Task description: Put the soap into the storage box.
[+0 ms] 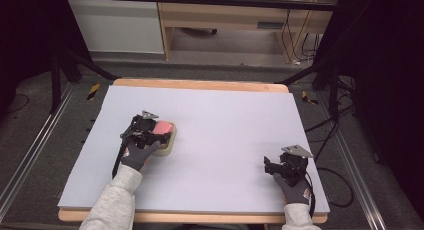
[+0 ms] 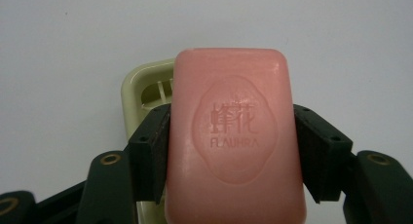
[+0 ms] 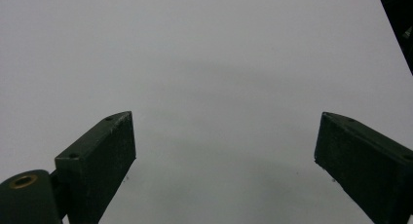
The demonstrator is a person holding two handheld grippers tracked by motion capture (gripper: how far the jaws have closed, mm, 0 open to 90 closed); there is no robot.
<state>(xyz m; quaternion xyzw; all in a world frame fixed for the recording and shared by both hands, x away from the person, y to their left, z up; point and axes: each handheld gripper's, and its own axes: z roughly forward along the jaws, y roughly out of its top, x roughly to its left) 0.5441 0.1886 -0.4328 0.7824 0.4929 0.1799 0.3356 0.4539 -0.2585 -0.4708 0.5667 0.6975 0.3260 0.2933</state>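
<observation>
A pink bar of soap (image 2: 236, 136) with embossed lettering sits between the pads of my left gripper (image 2: 233, 146), which is shut on its long sides. Beneath and behind the soap lies a pale yellow-green soap dish (image 2: 146, 85). In the high view the left gripper (image 1: 150, 131) holds the soap (image 1: 163, 127) over the dish (image 1: 168, 145) at the table's left middle. My right gripper (image 1: 272, 166) rests near the front right of the table, jaws wide open with nothing between them; in its own view the right gripper (image 3: 224, 151) faces bare white surface.
The table is a white sheet (image 1: 225, 125) on a wooden board (image 1: 200, 84). Black frame legs (image 1: 55, 75) and cables (image 1: 330, 130) stand beyond the table's sides. A wooden desk (image 1: 225, 20) is at the back.
</observation>
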